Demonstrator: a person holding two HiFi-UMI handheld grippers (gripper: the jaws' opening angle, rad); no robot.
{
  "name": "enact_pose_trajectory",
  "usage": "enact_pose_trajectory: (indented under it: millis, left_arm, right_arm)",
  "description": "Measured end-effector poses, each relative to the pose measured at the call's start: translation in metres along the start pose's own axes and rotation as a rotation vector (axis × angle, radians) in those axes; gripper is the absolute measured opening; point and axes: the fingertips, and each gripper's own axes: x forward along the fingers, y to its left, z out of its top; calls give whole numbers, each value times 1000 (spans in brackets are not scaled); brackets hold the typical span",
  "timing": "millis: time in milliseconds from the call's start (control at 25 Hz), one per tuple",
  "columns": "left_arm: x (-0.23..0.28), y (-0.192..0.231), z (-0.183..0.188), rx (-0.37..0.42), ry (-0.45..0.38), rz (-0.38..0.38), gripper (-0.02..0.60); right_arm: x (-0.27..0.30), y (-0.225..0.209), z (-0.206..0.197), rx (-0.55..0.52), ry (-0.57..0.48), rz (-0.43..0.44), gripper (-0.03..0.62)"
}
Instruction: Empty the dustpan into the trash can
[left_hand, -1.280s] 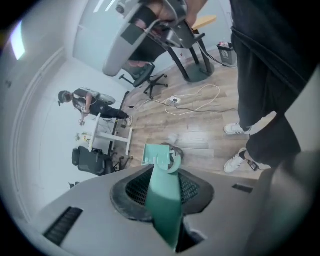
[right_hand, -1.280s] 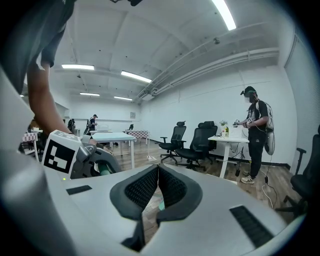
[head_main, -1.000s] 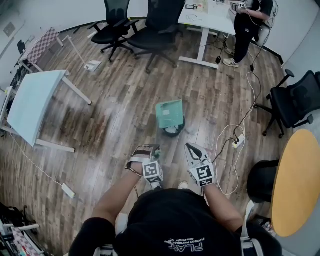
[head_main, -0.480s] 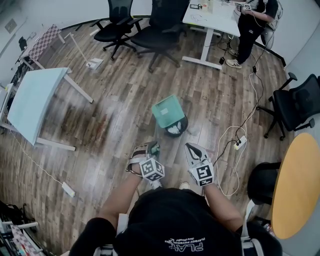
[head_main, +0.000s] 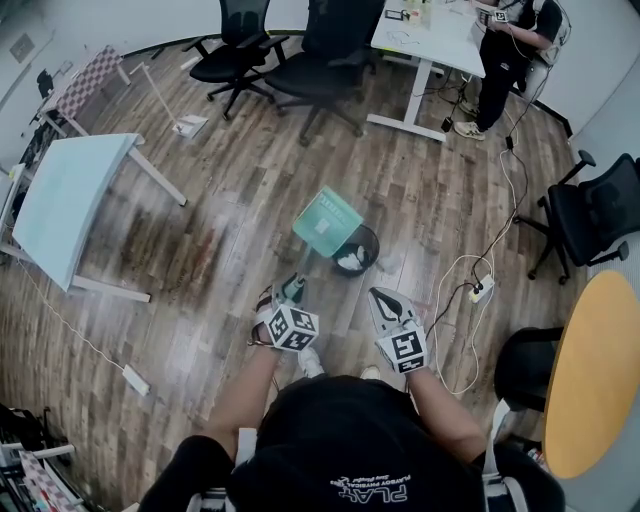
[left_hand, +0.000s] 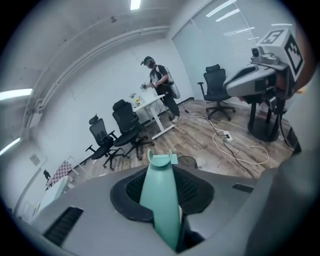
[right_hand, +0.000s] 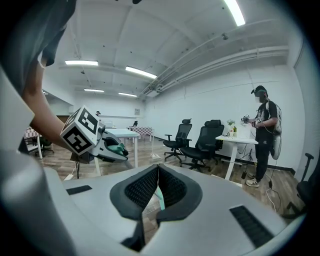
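A teal dustpan (head_main: 327, 222) hangs tilted just left of and above a round black trash can (head_main: 372, 240) that has white scraps in it. My left gripper (head_main: 292, 290) is shut on the dustpan's handle (left_hand: 160, 200); in the left gripper view the handle runs up between the jaws of this gripper (left_hand: 167, 172), with the can's rim (left_hand: 188, 159) beyond. My right gripper (head_main: 385, 298) hovers to the right of the left one, its jaws together at the tips and nothing in them. The right gripper view shows its own jaws (right_hand: 158, 170) meeting, and the left gripper (right_hand: 95, 140) at the left.
Black office chairs (head_main: 300, 60) and a white desk (head_main: 430, 40) with a person (head_main: 505, 50) beside it stand at the far side. A pale blue table (head_main: 60, 210) is at the left. A power strip with cables (head_main: 475, 290), another chair (head_main: 590, 210) and a round yellow table (head_main: 595, 370) are at the right.
The left gripper has rolled and swung left, carrying the dustpan from over the trash can to its left side and tilting it. The right gripper has shifted only a little.
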Motion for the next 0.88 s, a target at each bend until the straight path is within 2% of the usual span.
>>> enact_pose_trajectory:
  millis: [360, 680, 880]
  left_arm:
    - [-1, 60, -37, -366, 12, 45, 101]
    - [-5, 93, -72, -526, 8, 88, 101]
    - [7, 114, -89, -562, 30, 104, 101]
  right_arm:
    - [19, 13, 14, -14, 10, 3, 24]
    - [34, 36, 14, -16, 25, -3, 24]
    - [45, 44, 11, -7, 38, -21, 25]
